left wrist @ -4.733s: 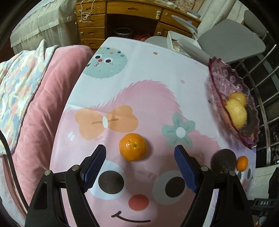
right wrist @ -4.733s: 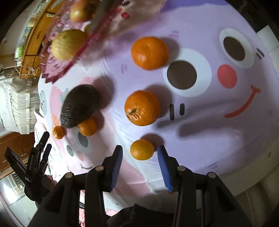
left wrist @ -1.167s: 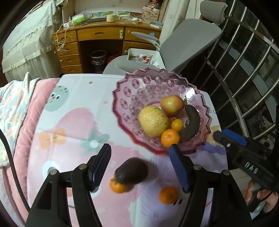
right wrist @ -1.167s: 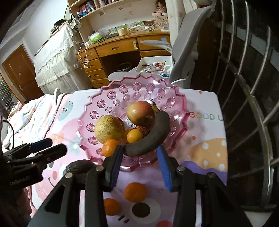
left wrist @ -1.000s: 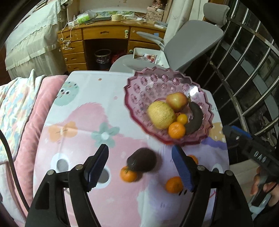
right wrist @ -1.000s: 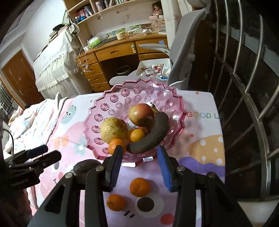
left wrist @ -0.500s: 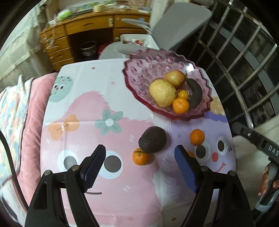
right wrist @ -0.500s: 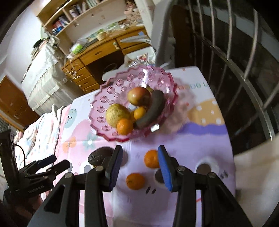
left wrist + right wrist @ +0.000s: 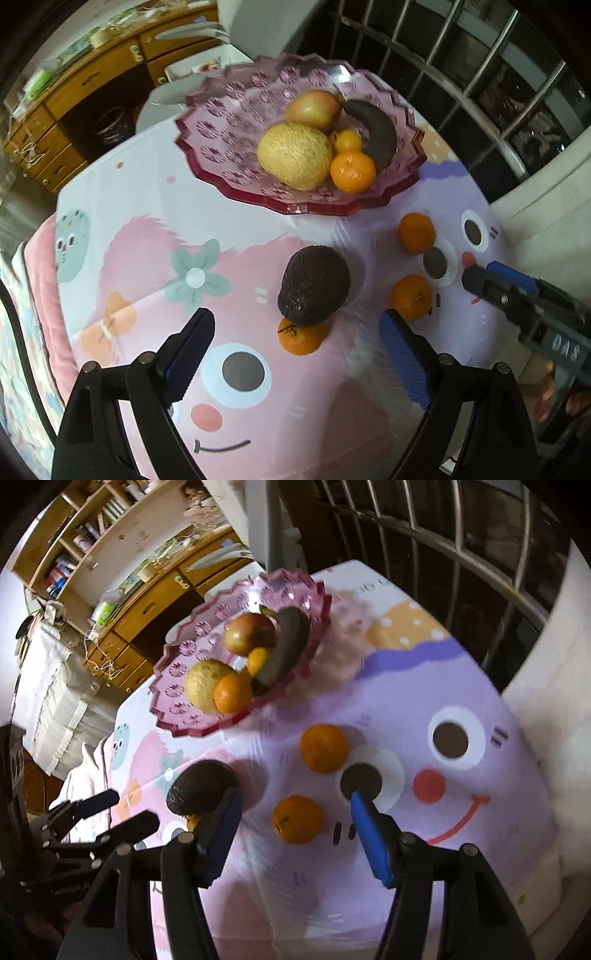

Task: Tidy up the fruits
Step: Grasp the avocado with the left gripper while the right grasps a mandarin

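Note:
A pink scalloped bowl holds a yellow melon, an apple, a dark banana and two mandarins. On the cartoon tablecloth lie a dark avocado and three loose mandarins. My left gripper hovers over the avocado and the mandarin tucked against it, its jaws opening with nothing pressed between them. My right gripper hangs over the near mandarin, its jaws opening and its pads clear of the fruit. A third mandarin sits closer to the bowl.
A pink cushion borders the table on the left. A wooden desk and a grey chair stand behind the bowl. Metal window bars run along the right. The right gripper's body juts in beside the right-hand mandarins.
Both grippers have sunk toward the table and rolled. The right one moved from over the bowl to over the loose mandarins. Both pairs of jaws stand wider.

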